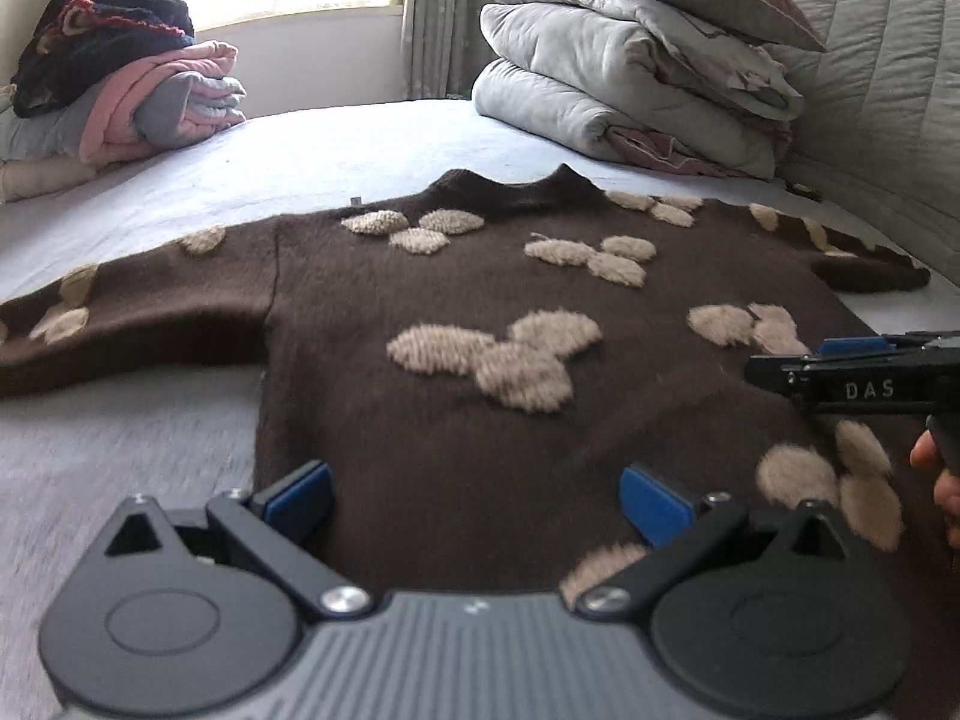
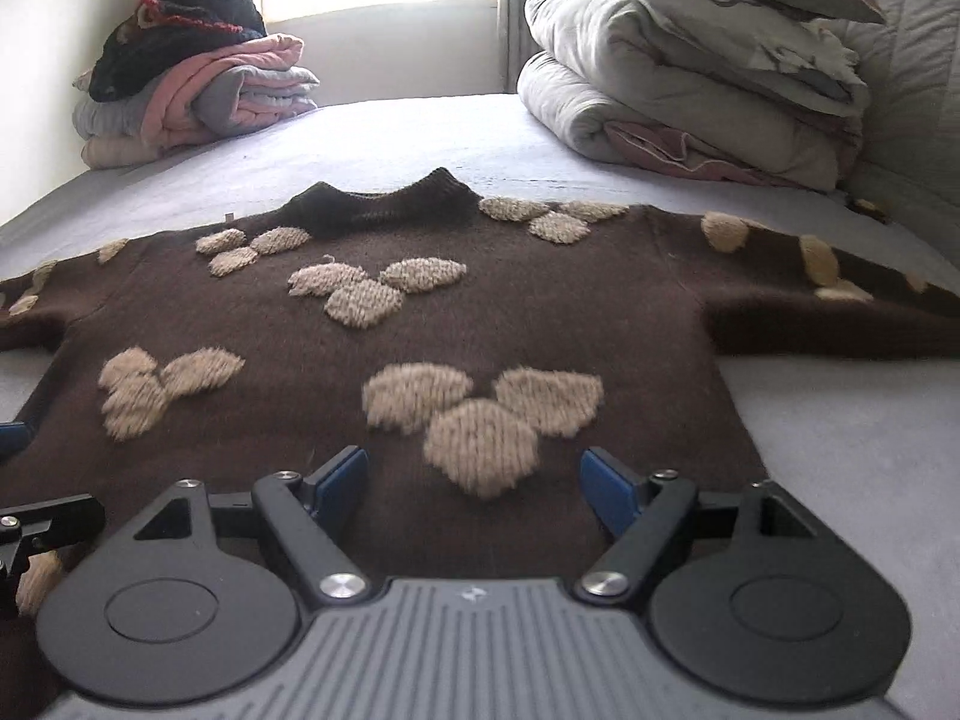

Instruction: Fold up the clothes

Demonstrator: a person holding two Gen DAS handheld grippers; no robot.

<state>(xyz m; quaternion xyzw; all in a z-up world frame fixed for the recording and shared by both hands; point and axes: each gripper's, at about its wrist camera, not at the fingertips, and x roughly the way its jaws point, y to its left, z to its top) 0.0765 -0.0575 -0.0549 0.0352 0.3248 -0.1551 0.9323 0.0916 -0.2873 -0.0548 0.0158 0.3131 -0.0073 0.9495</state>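
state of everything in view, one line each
brown sweater: spread flat on the bed, sleeves out, unfolded
left tongs: open, empty, over the hem
right tongs: open, empty, over the hem
clothes pile: folded, stacked
quilts: folded, stacked, pillow on top

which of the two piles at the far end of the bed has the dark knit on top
The left pile, by the window: folded pink and grey clothes under it. The right pile is pale grey bedding.
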